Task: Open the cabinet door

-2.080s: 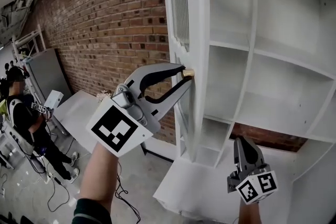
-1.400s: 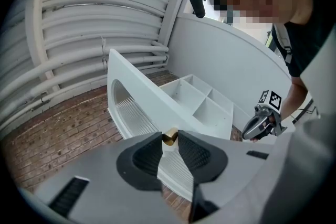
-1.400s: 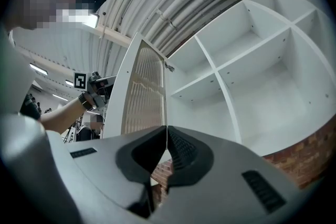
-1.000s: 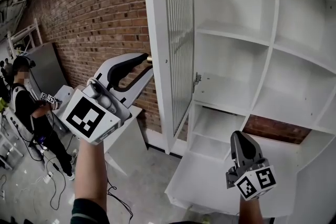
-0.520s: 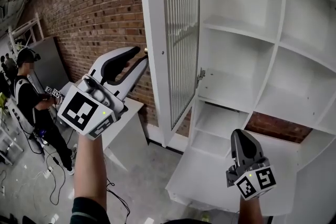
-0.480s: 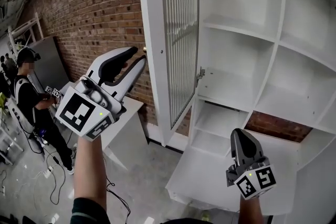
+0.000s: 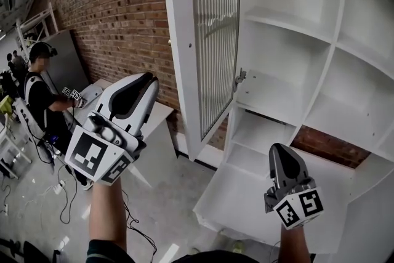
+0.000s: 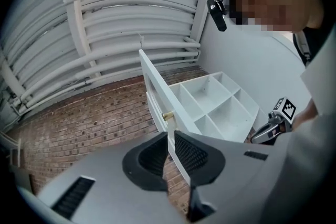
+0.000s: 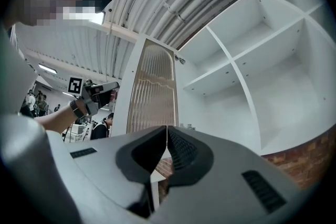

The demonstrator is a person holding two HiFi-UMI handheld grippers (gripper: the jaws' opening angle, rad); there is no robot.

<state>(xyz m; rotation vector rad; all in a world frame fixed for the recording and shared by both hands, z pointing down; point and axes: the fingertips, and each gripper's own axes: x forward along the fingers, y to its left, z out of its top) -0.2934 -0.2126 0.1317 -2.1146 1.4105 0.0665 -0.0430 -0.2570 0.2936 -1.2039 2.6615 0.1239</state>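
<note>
Cabinet door: the white-framed door (image 7: 180, 52) with its ribbed glass panel stands swung well out from the cabinet (image 7: 289, 28), hanging on its hinges (image 7: 240, 77), so the bare shelves are all exposed. I judge the opening done.
Knob: the small brass knob (image 8: 168, 115) sits on the door's free edge, ahead of my left jaws and clear of them.
Left gripper: my left gripper (image 7: 148, 80) hangs beside the door's outer face, near the brick wall (image 7: 111, 9), tilted a little upward. Its jaws have just been closing and are now drawn to a thin slit with nothing between them. I read that as letting go because the door holds its own place.
Right gripper: my right gripper (image 7: 278, 149) is low in front of the bottom shelf, jaws pressed together on nothing. It has no part in this job, so I keep it out of the door's swing.
Background: a person (image 7: 43, 95) stands well away on the left, no concern to the door.
Next: probably just lowering both hands.
</note>
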